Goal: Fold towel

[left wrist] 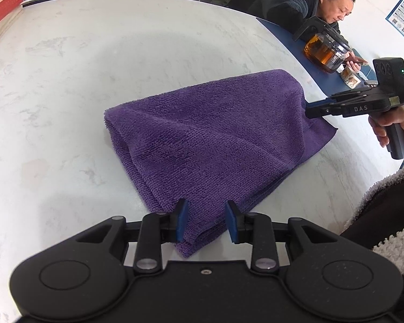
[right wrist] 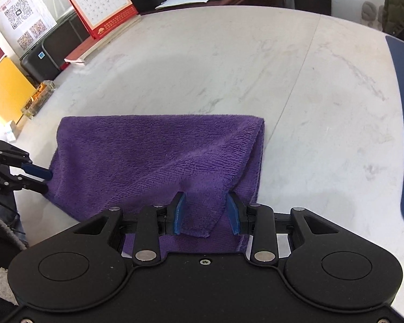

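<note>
- Left wrist view: the purple towel point(left wrist: 210, 134) lies on the white marble table point(left wrist: 94, 67), already doubled over, its fold at the far left.
- Left gripper point(left wrist: 206, 222): the blue pads point(left wrist: 183, 223) stand a little apart with the near towel corner between them. Whether they press the cloth cannot be told.
- Right gripper point(left wrist: 313, 111): in this view its tips meet the towel's right-hand edge, which is lifted off the table there.
- Right wrist view: cloth bunches between the right gripper's pads point(right wrist: 232, 212). A firm clamp cannot be confirmed.
- Procedure, as a judgement: confirm both corners are pinched through all layers, lift both together, keep the edge taut, then lay it squarely over the far fold.
- Risk: a loose layer may slip out.
</note>
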A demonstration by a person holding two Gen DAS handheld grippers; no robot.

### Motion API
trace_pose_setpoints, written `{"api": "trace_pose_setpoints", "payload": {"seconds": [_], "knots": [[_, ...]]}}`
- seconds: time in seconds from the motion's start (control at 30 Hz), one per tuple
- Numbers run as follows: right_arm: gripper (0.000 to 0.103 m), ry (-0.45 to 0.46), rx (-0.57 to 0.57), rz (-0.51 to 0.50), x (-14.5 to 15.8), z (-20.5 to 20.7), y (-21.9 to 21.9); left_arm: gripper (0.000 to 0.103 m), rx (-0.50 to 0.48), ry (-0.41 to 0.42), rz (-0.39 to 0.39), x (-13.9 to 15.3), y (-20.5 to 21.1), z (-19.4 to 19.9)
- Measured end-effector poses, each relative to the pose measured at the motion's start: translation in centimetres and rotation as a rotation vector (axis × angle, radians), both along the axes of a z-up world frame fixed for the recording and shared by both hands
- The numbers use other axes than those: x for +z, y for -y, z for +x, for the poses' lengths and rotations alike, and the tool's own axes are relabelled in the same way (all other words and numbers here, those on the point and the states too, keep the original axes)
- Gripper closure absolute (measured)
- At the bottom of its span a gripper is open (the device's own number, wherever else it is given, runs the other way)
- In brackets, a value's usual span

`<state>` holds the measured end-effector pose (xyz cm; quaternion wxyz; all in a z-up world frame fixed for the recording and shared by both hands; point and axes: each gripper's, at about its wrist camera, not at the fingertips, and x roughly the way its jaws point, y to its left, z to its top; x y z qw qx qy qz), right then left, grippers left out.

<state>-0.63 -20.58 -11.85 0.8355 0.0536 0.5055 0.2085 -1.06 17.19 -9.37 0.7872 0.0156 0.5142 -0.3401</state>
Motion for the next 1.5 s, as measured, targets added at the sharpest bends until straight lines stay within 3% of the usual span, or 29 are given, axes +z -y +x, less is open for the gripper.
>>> {"api": "trace_pose_setpoints", "payload": {"seconds": [0.4,0.53,0.63,1.07,1.5], "knots": [[0.075,-0.035,-0.034,0.045,-0.1,-0.7,0.4,0.072,-0.009,0.007,0.000,0.0,0.0,-0.1],[0.093,-0.015,-0.002,-0.026,0.0,-0.9,-0.4,0.072,-0.010,0.008,0.000,0.0,0.0,-0.2],[0.098,-0.016,0.018,-0.024,0.1,-0.9,-0.7,0.071,-0.008,0.008,0.000,0.0,0.0,-0.3],[0.099,-0.053,0.006,0.054,2.3,-2.0,1.8,0.070,-0.015,0.000,-0.009,-0.1,-0.2,0.0],[0.099,-0.100,0.088,-0.094,1.2,-2.7,1.4,0.069,-0.023,-0.002,-0.018,-0.2,-0.3,0.1]]}}
